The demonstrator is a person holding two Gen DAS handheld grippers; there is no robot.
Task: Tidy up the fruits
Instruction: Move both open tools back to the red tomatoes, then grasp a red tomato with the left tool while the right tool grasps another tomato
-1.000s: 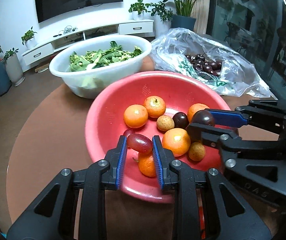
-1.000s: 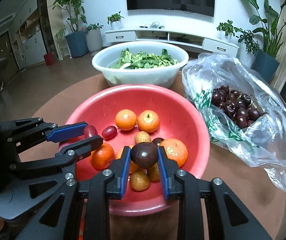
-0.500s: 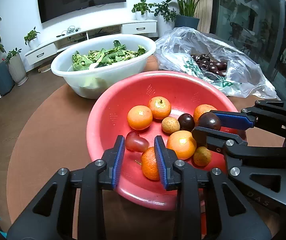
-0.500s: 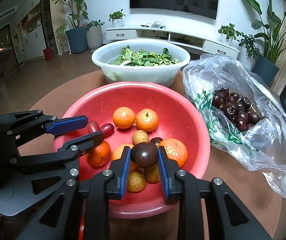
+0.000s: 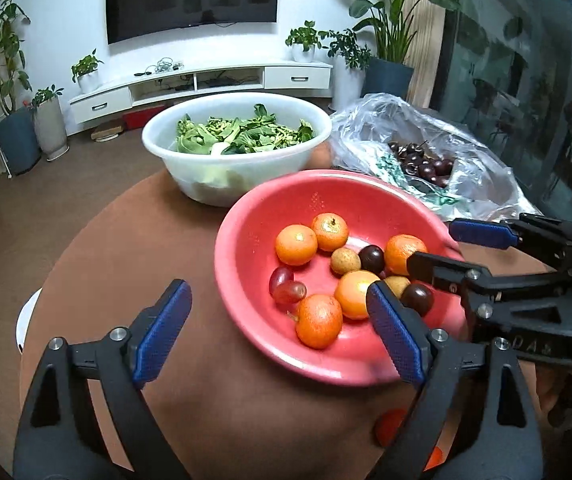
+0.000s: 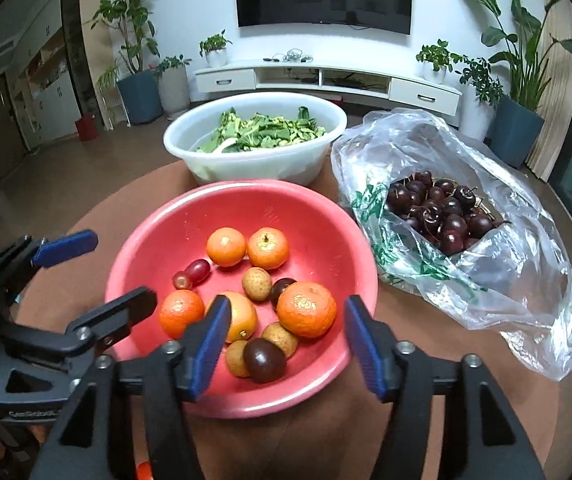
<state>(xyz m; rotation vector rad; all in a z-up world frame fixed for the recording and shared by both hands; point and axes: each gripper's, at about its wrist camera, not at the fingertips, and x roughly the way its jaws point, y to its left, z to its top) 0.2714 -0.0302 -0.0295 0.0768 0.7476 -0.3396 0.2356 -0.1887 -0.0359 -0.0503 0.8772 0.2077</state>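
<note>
With both the left gripper and right gripper spread wide and empty, note the dark plum lies in the red bowl nearest your right gripper.

Round brown counter carries: red basin, white basin behind it and touching, clear plastic bag at right.

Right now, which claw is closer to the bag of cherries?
The right claw. It hangs open over the near side of the red bowl, which sits beside the bag. The left claw is open at the bowl's far side.
</note>
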